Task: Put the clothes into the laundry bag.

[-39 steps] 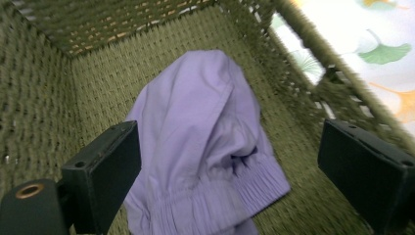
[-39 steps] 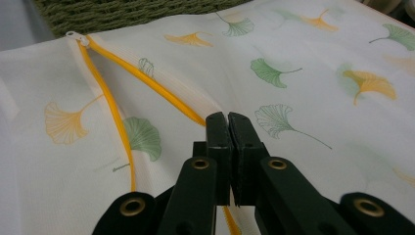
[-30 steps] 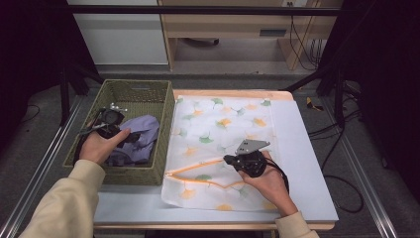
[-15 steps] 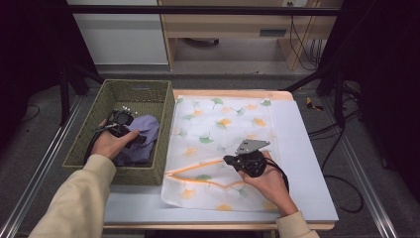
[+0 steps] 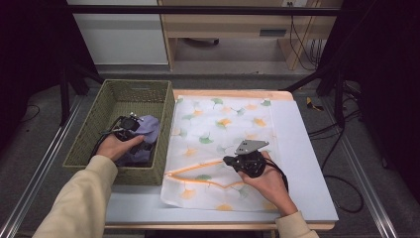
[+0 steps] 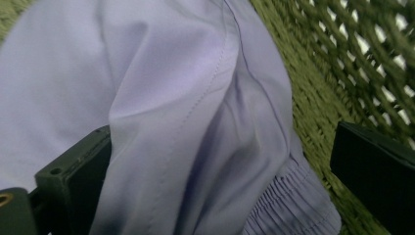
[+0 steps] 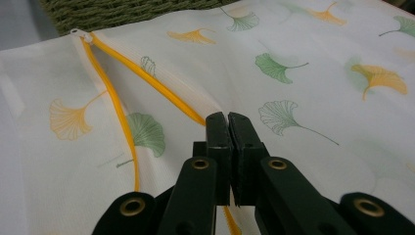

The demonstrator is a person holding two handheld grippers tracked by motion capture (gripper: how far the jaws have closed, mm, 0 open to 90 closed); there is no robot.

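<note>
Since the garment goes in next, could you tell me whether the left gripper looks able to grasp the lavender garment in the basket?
Probably yes: the left gripper is down in the green woven basket, its open jaws either side of a fold of the lavender garment, with nothing between.

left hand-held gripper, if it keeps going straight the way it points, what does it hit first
The lilac garment in the green woven basket. The left hand-held gripper has its jaws open on either side of a fold, which looks right in front of them, though depth is hard to judge.
</note>
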